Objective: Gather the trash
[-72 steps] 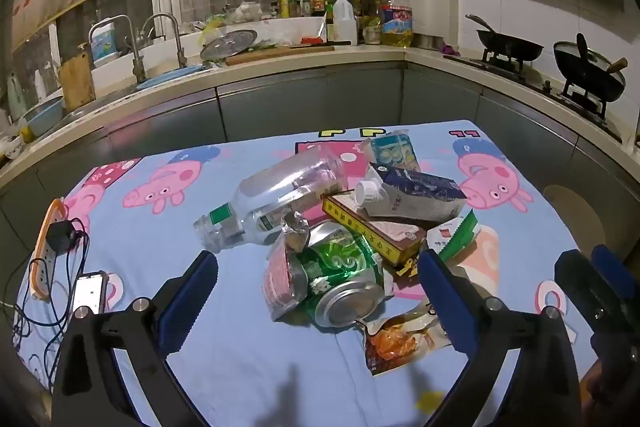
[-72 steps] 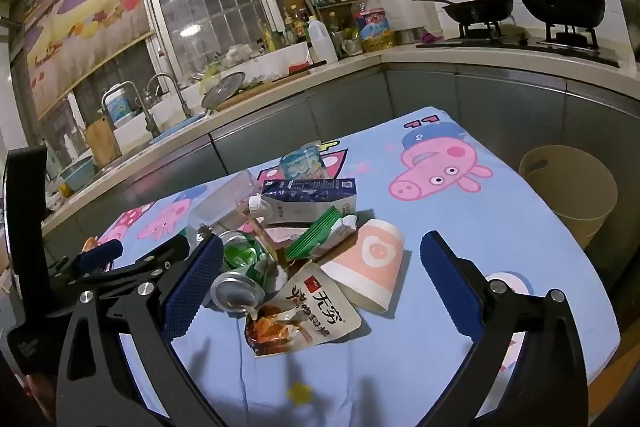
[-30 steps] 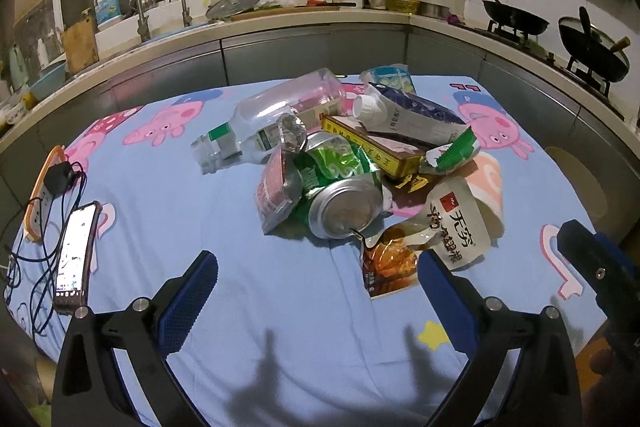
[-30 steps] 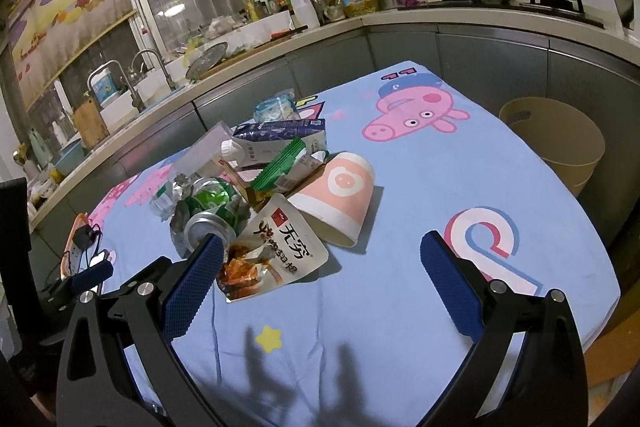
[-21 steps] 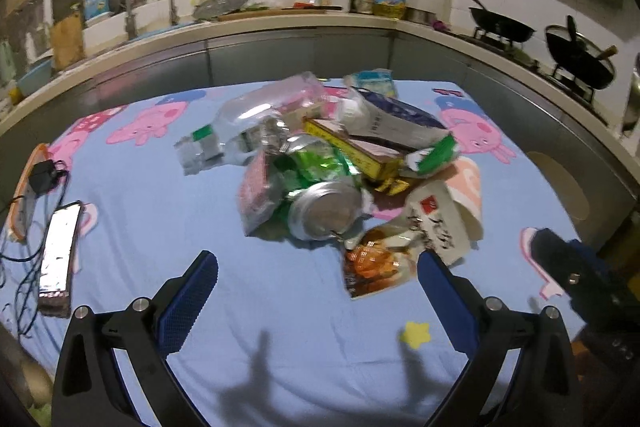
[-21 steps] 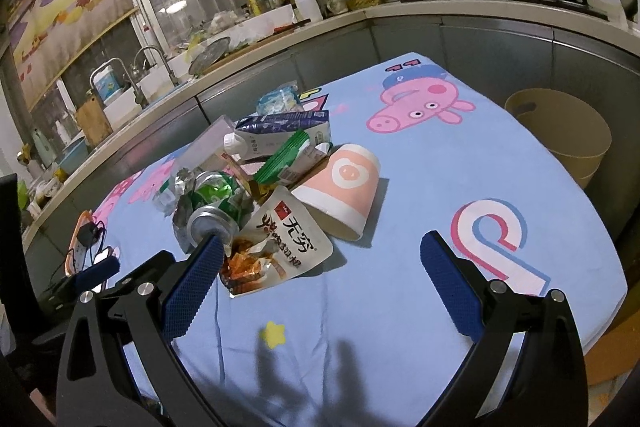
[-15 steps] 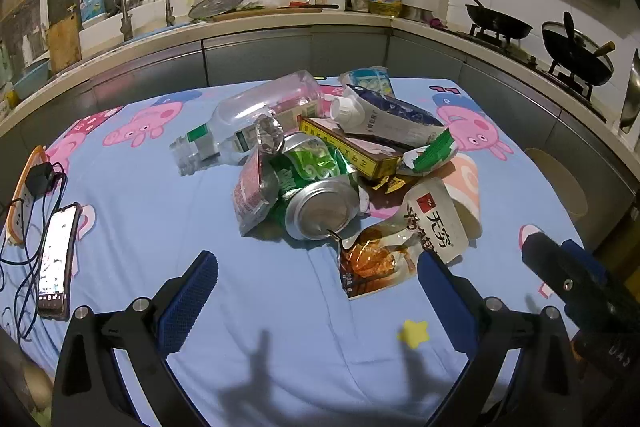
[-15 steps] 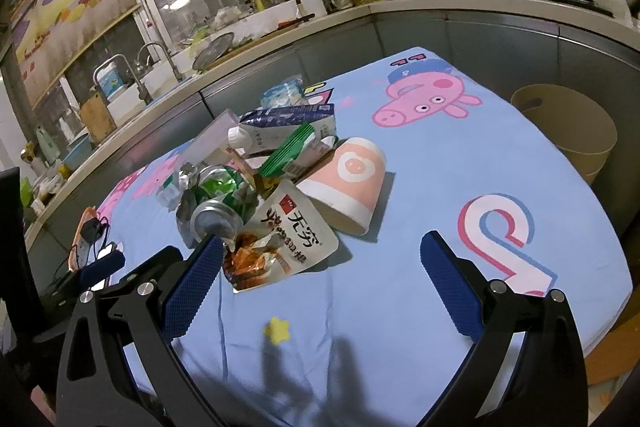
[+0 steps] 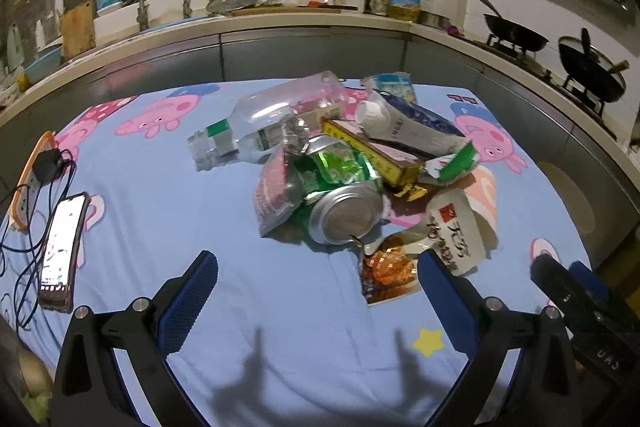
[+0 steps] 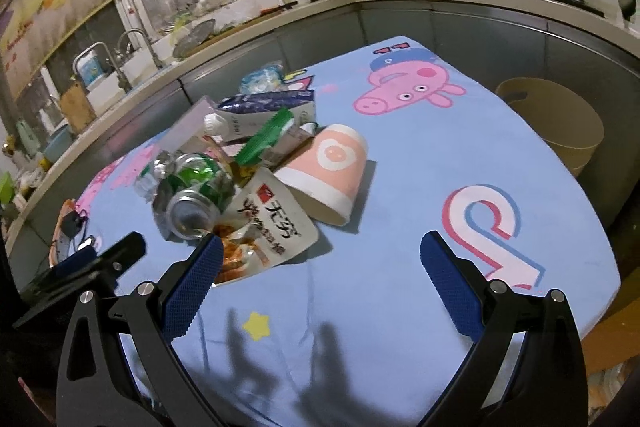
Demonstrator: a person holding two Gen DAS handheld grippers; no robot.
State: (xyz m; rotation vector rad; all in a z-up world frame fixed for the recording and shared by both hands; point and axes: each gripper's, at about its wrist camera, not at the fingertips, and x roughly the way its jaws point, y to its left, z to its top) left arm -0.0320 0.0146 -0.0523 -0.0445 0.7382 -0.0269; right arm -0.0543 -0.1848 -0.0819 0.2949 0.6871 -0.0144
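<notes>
Crumpled green can (image 9: pixel 340 187), clear bottle (image 9: pixel 272 119), pink paper cup (image 10: pixel 332 167) and wrappers lie heaped on the blue cloth (image 9: pixel 160 187); both grippers (image 9: pixel 316 291) (image 10: pixel 320 275) gape, empty.

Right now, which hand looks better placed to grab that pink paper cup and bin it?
Probably the right. The right tool is open with the pink paper cup ahead, and the beige bin is on its side.
</notes>
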